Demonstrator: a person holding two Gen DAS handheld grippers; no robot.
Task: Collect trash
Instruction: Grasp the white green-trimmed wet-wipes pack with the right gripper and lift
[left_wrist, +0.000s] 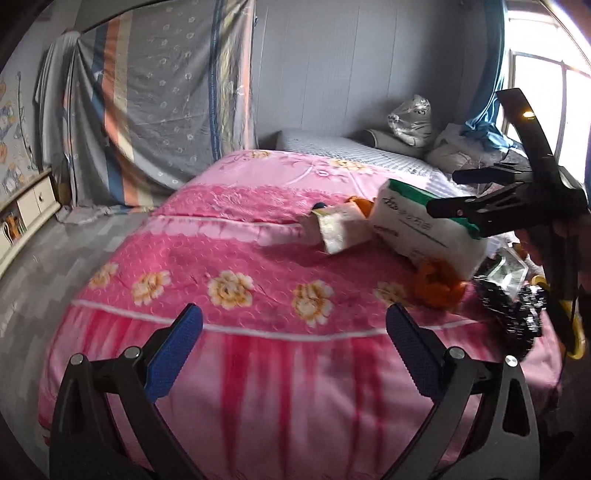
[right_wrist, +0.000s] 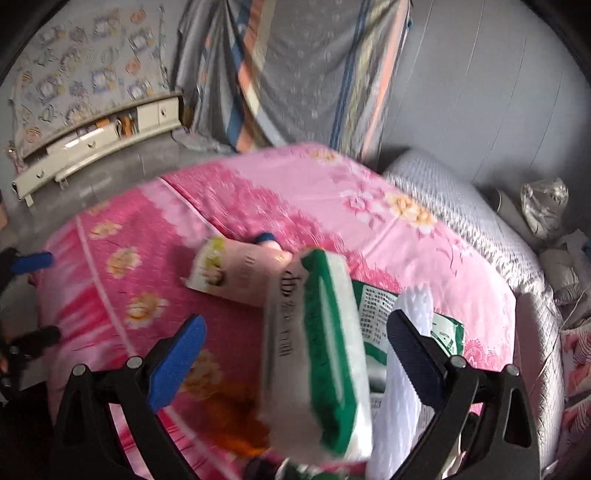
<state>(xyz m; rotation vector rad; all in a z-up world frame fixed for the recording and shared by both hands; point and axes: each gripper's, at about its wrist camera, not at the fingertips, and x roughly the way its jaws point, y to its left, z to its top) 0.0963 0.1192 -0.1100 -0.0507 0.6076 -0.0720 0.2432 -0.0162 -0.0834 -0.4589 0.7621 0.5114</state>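
Observation:
A white and green tissue pack (left_wrist: 424, 225) hangs above the pink floral bed (left_wrist: 229, 258); it also shows blurred between my right fingers (right_wrist: 317, 354). My right gripper (right_wrist: 295, 354) stands open around it, jaws wide, not pressing it. Trash lies under it: a cream paper box (left_wrist: 340, 229), an orange wrapper (left_wrist: 439, 284), a black crinkled bag (left_wrist: 506, 310), a green printed packet (right_wrist: 376, 314) and white foam netting (right_wrist: 410, 354). My left gripper (left_wrist: 295, 354) is open and empty above the bed's near end. The right gripper shows at the right of the left wrist view (left_wrist: 465, 218).
A grey mattress (left_wrist: 354, 151) with a pillow, a silver bag (left_wrist: 410, 118) and bedding lies beyond the pink quilt. A striped sheet (left_wrist: 159, 99) hangs on the far wall. A low cream cabinet (left_wrist: 26, 210) stands at the left on grey floor. A window (left_wrist: 546, 110) is at the right.

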